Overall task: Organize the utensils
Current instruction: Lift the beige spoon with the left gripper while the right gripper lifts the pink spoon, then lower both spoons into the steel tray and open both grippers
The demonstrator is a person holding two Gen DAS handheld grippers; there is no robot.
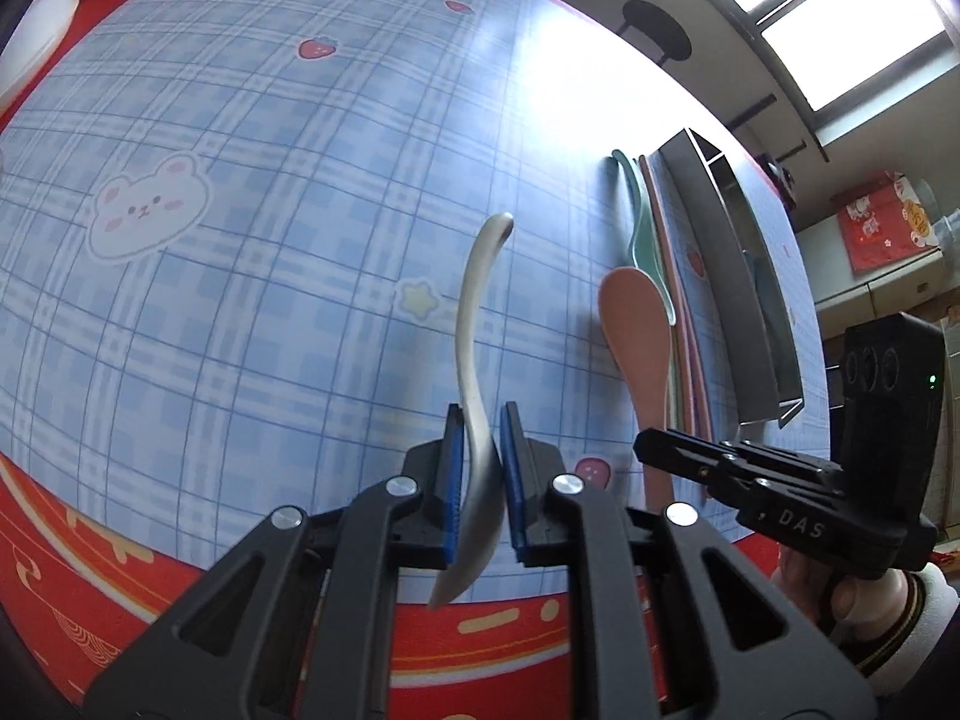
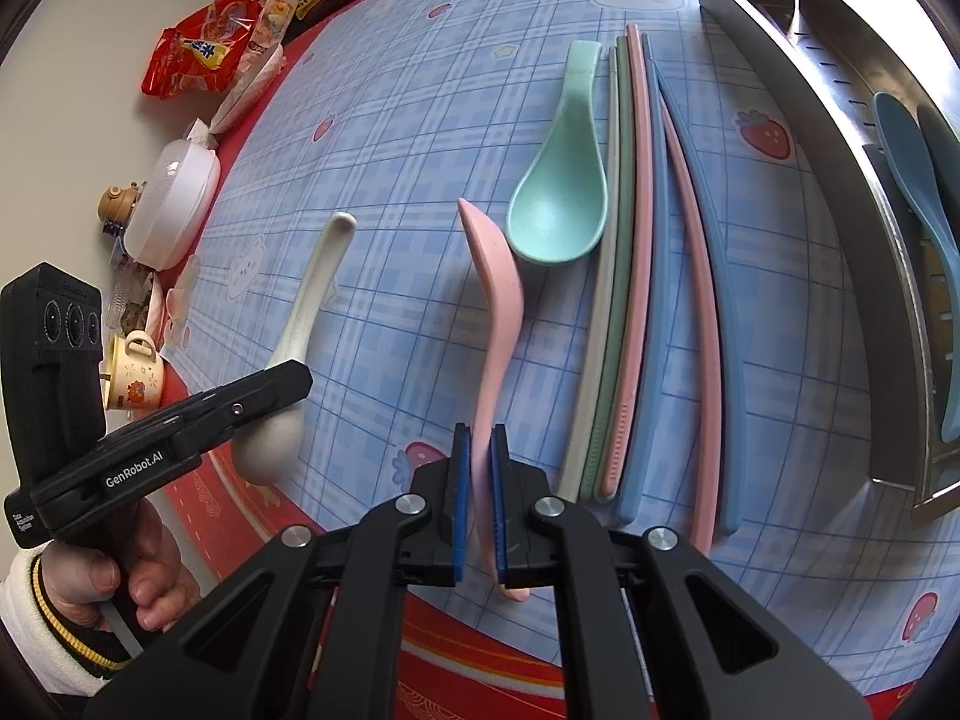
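A white spoon (image 1: 474,312) lies between the blue pads of my left gripper (image 1: 480,417), which is shut on it near the bowl, handle pointing away. From the right wrist view the same white spoon (image 2: 312,300) and left gripper (image 2: 288,381) show at the left. My right gripper (image 2: 480,450) is shut on a pink spoon (image 2: 498,300), also handle away. The pink spoon (image 1: 636,336) and right gripper (image 1: 645,441) appear in the left wrist view too. A mint spoon (image 2: 561,198) and several coloured chopsticks (image 2: 642,240) lie beside a metal tray (image 2: 840,120) that holds a blue spoon (image 2: 918,180).
The blue checked mat (image 1: 240,300) covers a red tablecloth (image 1: 90,570). At the table's left edge sit snack bags (image 2: 210,48), a white lidded container (image 2: 174,204) and a small cup (image 2: 135,372). A hand (image 2: 120,576) holds the left gripper's handle.
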